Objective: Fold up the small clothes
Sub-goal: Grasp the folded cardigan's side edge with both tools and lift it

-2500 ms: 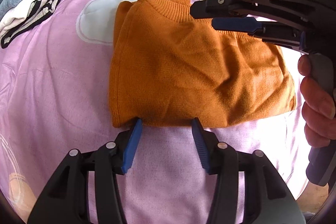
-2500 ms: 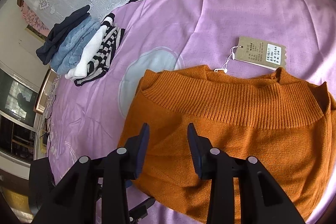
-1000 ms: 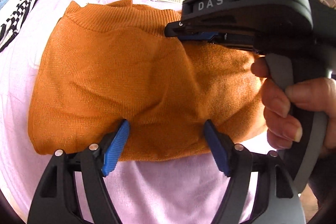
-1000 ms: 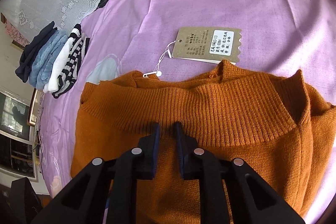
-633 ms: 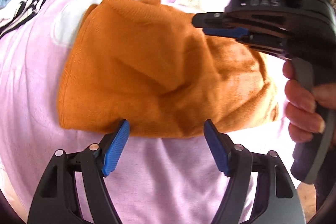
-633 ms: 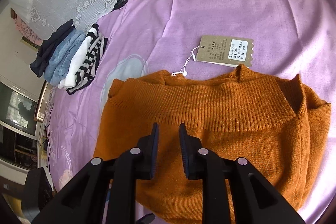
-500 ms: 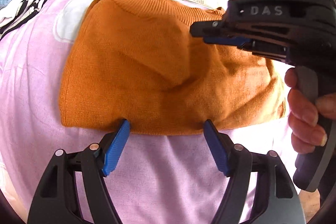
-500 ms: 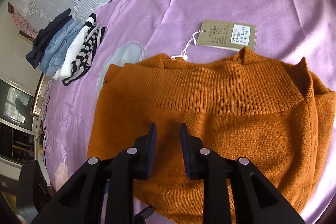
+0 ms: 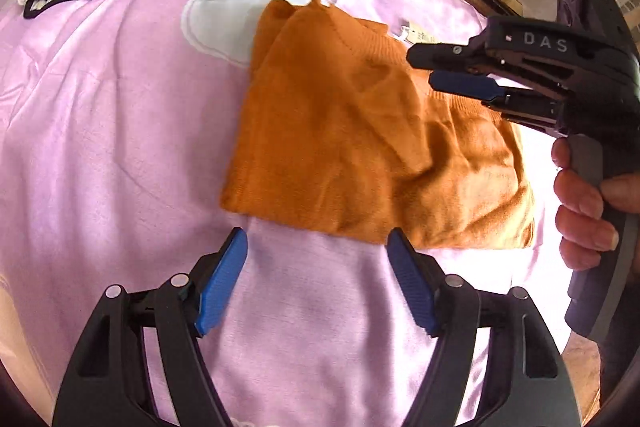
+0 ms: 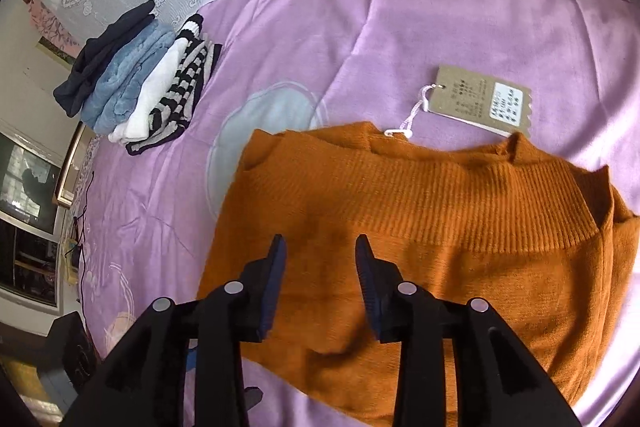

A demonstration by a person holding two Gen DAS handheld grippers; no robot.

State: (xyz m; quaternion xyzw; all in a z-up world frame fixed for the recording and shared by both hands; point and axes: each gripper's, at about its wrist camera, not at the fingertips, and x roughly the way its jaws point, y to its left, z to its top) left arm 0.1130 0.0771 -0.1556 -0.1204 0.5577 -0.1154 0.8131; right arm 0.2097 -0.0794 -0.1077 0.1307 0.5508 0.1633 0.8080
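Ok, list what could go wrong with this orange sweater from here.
1. The paper hang tag lies outside the folded orange sweater on the pink sheet; it may snag or stick out after another fold.
2. The right gripper, whose jaws have just been opening with nothing between them, hangs over wrinkled knit; closing carelessly could pinch one layer and undo the fold.
3. The left gripper is open at the hem; a pull there could drag the sheet.

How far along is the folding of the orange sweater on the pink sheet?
Done: the orange sweater lies as a compact rectangle on the pink sheet, its paper tag sticking out past the collar. A stack of folded clothes sits at the far left. In hand: nothing; the right gripper has just been opening its jaws above the knit, and the left gripper is open and empty. Left: perhaps moving it to the stack.
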